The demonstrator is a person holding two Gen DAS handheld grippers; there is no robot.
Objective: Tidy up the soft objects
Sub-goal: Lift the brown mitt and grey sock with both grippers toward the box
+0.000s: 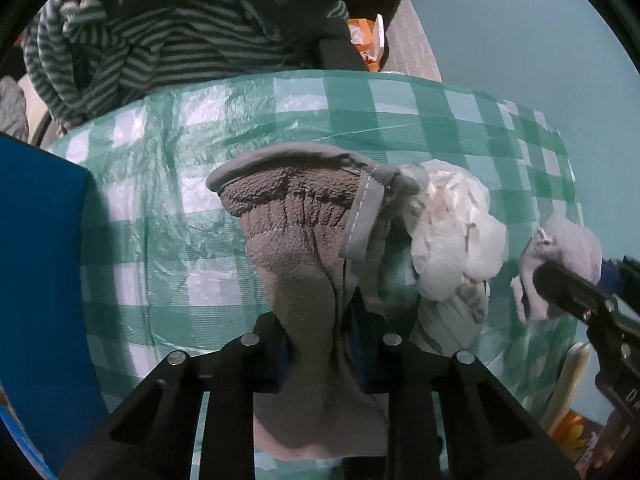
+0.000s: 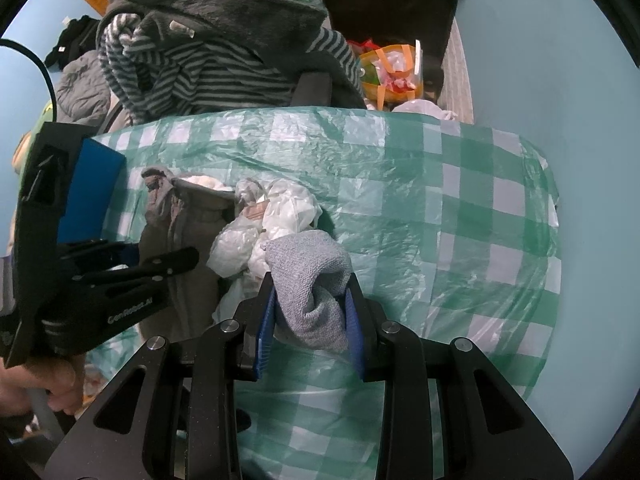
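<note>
Table covering [image 2: 460, 184]: green and white check, glossy. Brown-grey terry cloth [image 1: 304, 240], grey binding with white stitching. Small knit cloth [image 2: 308, 280]: pale blue-grey. Crumpled plastic bag [image 1: 452, 232]: translucent white. Garment [image 2: 200, 76] beyond the table's far edge: dark and light grey stripes under plain charcoal fleece. Bag [image 2: 390, 70] beyond the far edge: orange-yellow. Floor [image 2: 540, 60]: pale blue. Both grippers' pads [image 2: 266, 332]: blue on black frames.

The right gripper [image 2: 312, 300] pinches a light grey knitted cloth [image 2: 310, 276] between its blue pads [image 2: 266, 316], above a table under a green-and-white checked plastic cover [image 2: 460, 208]. Just left lies crumpled translucent plastic [image 2: 280, 216] — touching the cloth. Further left, the left gripper [image 2: 160, 260] clamps a brown terry cloth with grey trim [image 2: 180, 216]. Behind — a striped grey garment [image 2: 200, 76].
</note>
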